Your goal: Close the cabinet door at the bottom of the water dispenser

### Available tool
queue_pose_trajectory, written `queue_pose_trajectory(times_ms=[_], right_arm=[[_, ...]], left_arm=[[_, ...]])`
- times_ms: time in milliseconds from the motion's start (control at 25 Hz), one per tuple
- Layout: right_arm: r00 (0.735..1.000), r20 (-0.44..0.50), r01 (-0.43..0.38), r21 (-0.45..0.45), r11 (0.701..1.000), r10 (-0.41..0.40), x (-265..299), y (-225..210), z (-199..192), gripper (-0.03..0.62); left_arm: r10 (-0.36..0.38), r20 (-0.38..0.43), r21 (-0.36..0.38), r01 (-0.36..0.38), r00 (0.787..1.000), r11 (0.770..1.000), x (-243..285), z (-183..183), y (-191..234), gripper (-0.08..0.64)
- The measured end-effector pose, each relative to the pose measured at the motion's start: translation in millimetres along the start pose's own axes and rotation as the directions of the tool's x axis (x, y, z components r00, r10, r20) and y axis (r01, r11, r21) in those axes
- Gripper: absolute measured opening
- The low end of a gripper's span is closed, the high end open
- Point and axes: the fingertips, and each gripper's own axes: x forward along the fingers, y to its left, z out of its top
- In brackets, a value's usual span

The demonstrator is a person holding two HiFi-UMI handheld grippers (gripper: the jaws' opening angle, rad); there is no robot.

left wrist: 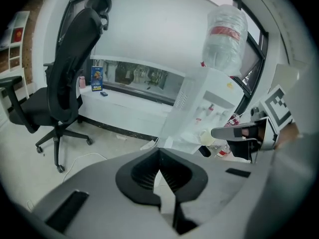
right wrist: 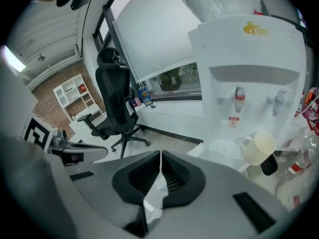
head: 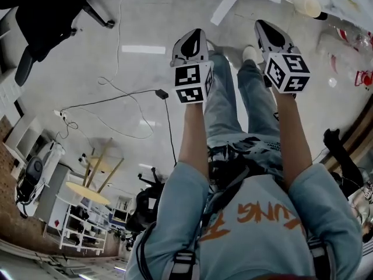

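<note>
Both arms are held extended, angled down. Left gripper (head: pixel 197 37) and right gripper (head: pixel 265 28): jaws pressed together, empty. One water dispenser (right wrist: pixel 249 73) is faced.

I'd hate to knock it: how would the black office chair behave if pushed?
The office chair stands on a star base with casters, so it would probably roll readily. Its tall back sits high above that base, so a high push might swivel or tilt it.

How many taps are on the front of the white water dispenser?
2. In the right gripper view, a red-capped tap sits left in the white water dispenser's recess and a grey tap right of it, both above a cream mug. None seems hidden.
</note>
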Motion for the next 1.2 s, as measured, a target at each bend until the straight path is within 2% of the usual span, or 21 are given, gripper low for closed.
queue_pose_trajectory(times_ms=[280,760,1040,1080,1120,1160,1200], right_arm=[[0.996,-0.078,-0.029,0.029,0.999,0.031,46.6,10.9,-50.9,0.031],[0.989,-0.126,-0.072,0.011,0.997,0.073,104.0,32.4,-94.5,0.031],[0.990,-0.139,0.005,0.002,1.000,-0.004,129.3,29.4,-129.7,0.034],[0.990,-0.143,0.013,0.007,1.000,-0.012,133.4,28.4,-134.5,0.039],[0.989,-0.149,0.018,0.014,1.000,-0.015,138.0,27.7,-139.5,0.075],[0.987,-0.158,0.020,0.021,1.000,-0.017,143.2,27.2,-144.7,0.146],[0.986,-0.167,0.024,0.027,0.999,-0.019,148.8,26.5,-149.6,0.181]], left_arm=[[-0.053,-0.048,0.005,0.053,0.997,0.999,34.0,-35.0,19.4,0.008],[-0.089,-0.091,-0.002,0.089,0.992,0.996,75.1,-81.3,48.0,0.008],[-0.093,-0.122,-0.026,0.090,0.988,0.996,83.6,-120.8,64.3,0.008],[-0.091,-0.128,-0.030,0.087,0.988,0.996,83.8,-126.1,66.9,0.008],[-0.088,-0.133,-0.035,0.084,0.987,0.996,83.9,-131.2,69.4,0.008],[-0.085,-0.138,-0.041,0.080,0.987,0.996,84.1,-136.2,72.1,0.008],[-0.082,-0.142,-0.046,0.076,0.986,0.996,84.7,-140.9,75.0,0.008]])
